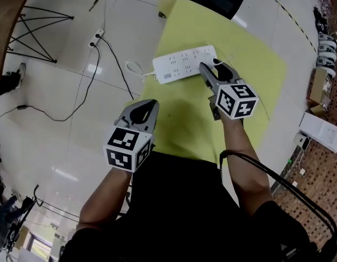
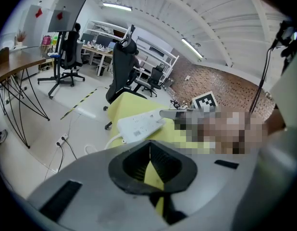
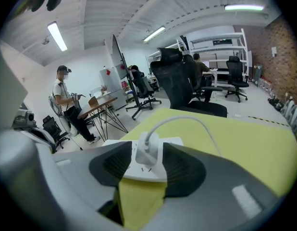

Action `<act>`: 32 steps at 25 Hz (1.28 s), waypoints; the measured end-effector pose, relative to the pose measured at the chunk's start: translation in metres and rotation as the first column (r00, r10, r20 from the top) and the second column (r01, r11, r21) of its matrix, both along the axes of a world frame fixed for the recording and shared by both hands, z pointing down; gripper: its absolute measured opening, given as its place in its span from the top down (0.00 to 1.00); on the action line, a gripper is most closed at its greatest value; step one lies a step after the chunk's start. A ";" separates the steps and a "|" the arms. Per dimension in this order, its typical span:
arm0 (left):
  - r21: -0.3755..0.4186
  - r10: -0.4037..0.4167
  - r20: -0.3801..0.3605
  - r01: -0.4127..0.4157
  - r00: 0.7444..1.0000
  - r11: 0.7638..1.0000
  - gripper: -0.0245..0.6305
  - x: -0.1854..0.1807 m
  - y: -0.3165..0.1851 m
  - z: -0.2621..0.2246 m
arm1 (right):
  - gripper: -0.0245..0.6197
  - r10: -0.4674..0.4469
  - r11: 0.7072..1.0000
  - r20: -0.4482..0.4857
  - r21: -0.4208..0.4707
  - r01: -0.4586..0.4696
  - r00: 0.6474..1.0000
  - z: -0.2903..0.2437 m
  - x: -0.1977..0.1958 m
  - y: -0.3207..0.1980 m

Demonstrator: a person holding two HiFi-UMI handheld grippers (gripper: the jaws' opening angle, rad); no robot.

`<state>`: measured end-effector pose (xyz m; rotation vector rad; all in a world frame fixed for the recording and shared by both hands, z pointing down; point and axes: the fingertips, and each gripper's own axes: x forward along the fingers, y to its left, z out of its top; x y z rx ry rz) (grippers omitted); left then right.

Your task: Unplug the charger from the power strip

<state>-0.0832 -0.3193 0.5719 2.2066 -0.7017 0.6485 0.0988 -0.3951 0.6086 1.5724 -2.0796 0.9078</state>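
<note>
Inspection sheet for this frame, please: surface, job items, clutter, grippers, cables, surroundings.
Surface: yellow-covered table.
Job's things: white power strip on it; white charger plugged in.
Clutter: boxes on the floor, far right.
Grippers: right hand-held gripper open, jaws either side of the charger; left hand-held gripper shut, empty.
Cables: charger's white cable; black cable across the floor.
Surroundings: office chairs, standing person, brick wall.

Open office-lab — swivel chairs point(image 3: 186, 83), desks point(image 3: 102, 104), shelving point(image 3: 220, 43), strip lights point(image 3: 57, 36)

Smooth white plastic power strip point(image 1: 182, 64), matt yellow cloth point(image 1: 179, 116)
</note>
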 end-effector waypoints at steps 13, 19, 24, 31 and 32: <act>-0.016 -0.023 -0.019 0.023 1.000 1.000 0.95 -0.007 0.004 0.000 | 0.73 -0.008 1.000 -0.011 -0.024 0.007 1.000 0.009 -0.003 -0.007; -0.011 -0.031 -0.022 0.031 0.999 0.999 0.95 -0.011 0.004 0.002 | 0.74 0.003 1.000 -0.037 -0.007 -0.004 0.999 0.006 -0.002 -0.007; -0.004 -0.036 -0.024 0.036 0.999 0.999 0.95 -0.016 0.006 -0.002 | 0.75 0.017 1.000 -0.053 0.017 -0.016 0.998 -0.005 0.000 -0.004; 0.015 -0.022 -0.037 0.022 0.999 1.000 0.95 -0.015 0.011 -0.013 | 0.75 -0.006 1.000 -0.090 0.001 0.006 0.996 -0.020 0.005 0.019; 0.012 -0.017 -0.039 0.018 0.999 1.000 0.95 -0.015 0.013 -0.013 | 0.75 -0.007 1.000 -0.097 -0.005 0.007 0.995 -0.020 0.007 0.025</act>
